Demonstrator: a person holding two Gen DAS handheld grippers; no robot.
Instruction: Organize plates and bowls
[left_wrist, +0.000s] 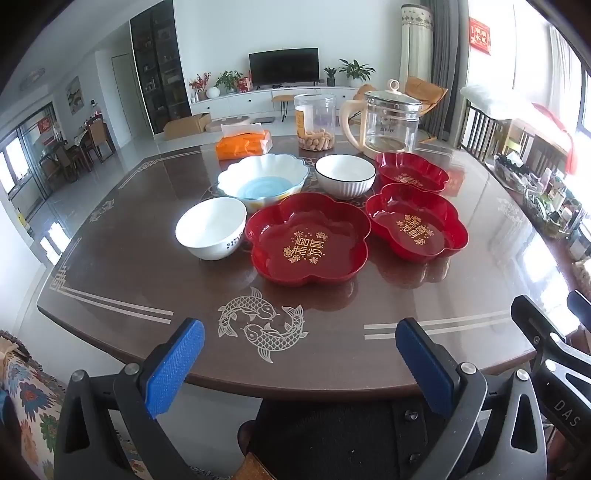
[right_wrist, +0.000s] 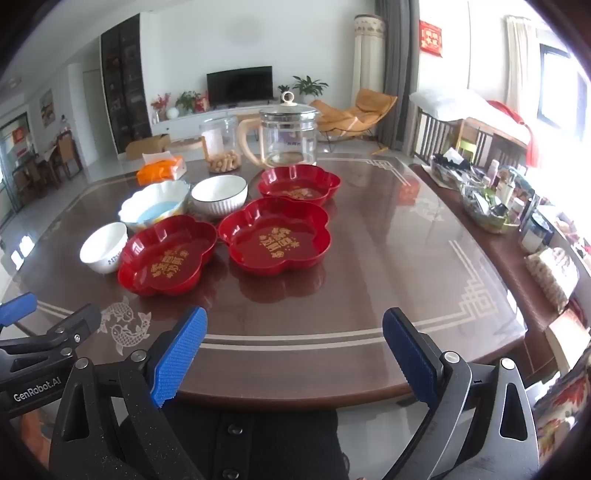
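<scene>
- Three plates (left_wrist: 308, 240) (left_wrist: 416, 222) (left_wrist: 410, 172) are coloured red, with gold characters.
- A scalloped bowl (left_wrist: 262, 181) is white outside, blue inside.
- A ribbed bowl (left_wrist: 345, 179) is white, dark-rimmed.
- A small bowl (left_wrist: 210, 227) is white with blue marks.
- The table (left_wrist: 147, 266) is brown, patterned with pale fish and lines.
- The pads (left_wrist: 173, 369) are blue.

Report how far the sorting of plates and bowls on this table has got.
Done: nothing; no dish is stacked. The three red plates and three bowls sit separately on the table.
In hand: nothing; the left gripper and right gripper have open, empty jaws.
Left: all the stacking.
</scene>
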